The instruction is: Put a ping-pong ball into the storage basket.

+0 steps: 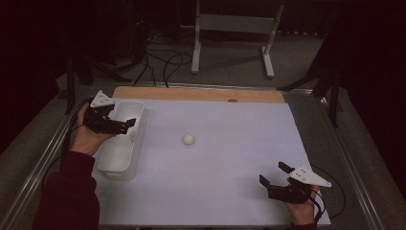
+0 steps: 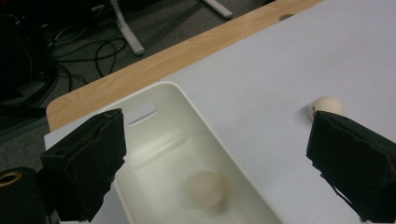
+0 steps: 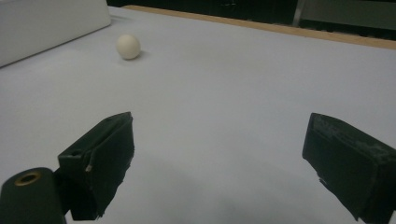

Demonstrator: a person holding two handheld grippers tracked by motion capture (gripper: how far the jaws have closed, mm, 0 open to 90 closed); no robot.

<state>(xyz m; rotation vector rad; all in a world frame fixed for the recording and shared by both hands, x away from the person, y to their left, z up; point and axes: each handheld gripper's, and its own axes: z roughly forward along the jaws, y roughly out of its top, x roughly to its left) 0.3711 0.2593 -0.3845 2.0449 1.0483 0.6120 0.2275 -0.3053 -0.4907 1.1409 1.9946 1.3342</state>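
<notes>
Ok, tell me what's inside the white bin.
One pale ball lies on the floor of the white bin, seen blurred below the open left hand-held gripper. The bin's near end is out of frame, so unseen.

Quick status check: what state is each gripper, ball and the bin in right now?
left gripper: open, empty, over the bin
right gripper: open, empty, near the table's front right
white bin: upright, one ball inside
ball in the bin: lying on the bin floor
ball on the table: loose on the white surface, outside the bin
</notes>
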